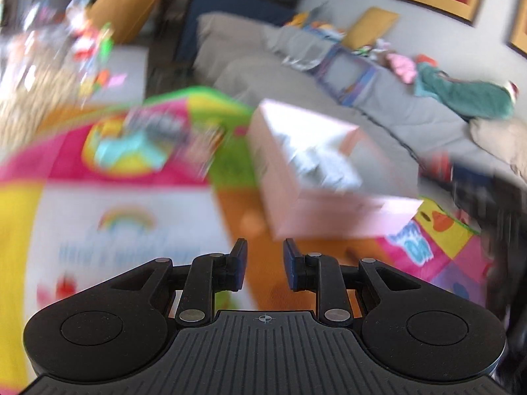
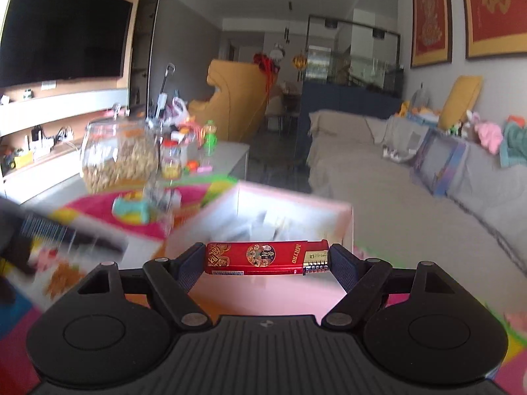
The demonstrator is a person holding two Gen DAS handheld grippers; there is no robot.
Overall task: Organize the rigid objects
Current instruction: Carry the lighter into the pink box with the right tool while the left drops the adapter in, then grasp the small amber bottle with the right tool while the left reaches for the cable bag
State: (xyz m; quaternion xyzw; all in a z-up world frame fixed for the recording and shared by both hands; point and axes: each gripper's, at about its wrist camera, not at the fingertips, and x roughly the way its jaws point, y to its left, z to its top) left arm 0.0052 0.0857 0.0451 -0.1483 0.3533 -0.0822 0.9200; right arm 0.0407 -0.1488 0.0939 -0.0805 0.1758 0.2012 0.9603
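Left wrist view: my left tool hangs empty, jaws narrow, the pink box just ahead and right. My right tool clamps the lighter crosswise by its ends, box just beyond, presumably for dropping it in.

The left tool holds its fingers slightly parted around nothing, while the right tool clamps a lighter crosswise.

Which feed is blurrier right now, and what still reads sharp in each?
Left wrist view: heavy motion smear across the pink cardboard box and colourful play mat; only the left gripper is crisp. Right wrist view: the red lighter and room are sharp, foreground smeared.
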